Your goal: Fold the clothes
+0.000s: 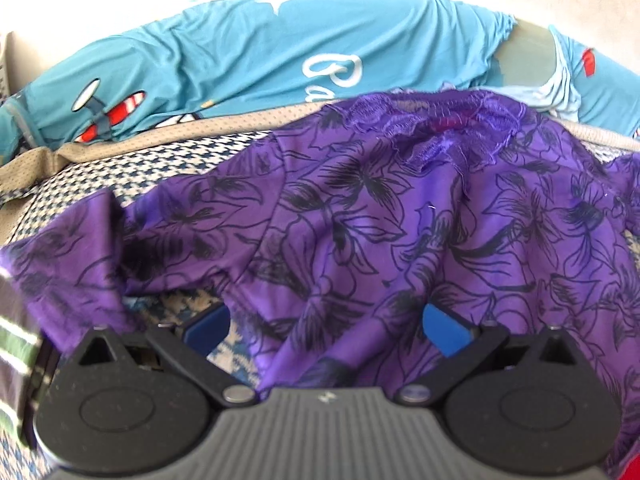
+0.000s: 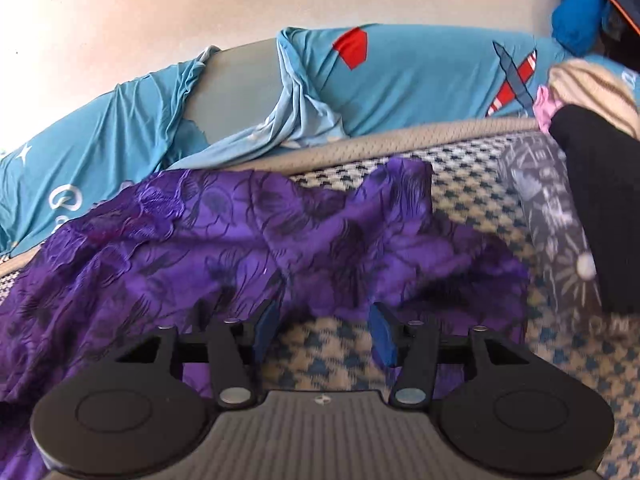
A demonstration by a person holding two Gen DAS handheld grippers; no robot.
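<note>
Both tongs, left tongs (image 1: 326,326) and right tongs (image 2: 325,330), have black linkages, silver pivot screws, ribbed grey bodies and blue pads (image 1: 444,330).

Place: a bedroom in a home is indicated.
Work surface: a bed is shown, covered by a blue-and-cream houndstooth mat (image 2: 472,200) edged with beige mesh binding (image 1: 240,124).
Bedding: a teal sheet (image 1: 248,52) printed with aeroplanes, stars and white lettering is seen stretched over a grey headboard (image 2: 236,88).
Backdrop: a plain pale wall (image 2: 160,12) is seen behind the headboard.
Laundry: a purple floral top (image 1: 360,216) with a lace neckline is spread on the mat; a heap of other garments (image 2: 580,128) is piled at the right.
</note>
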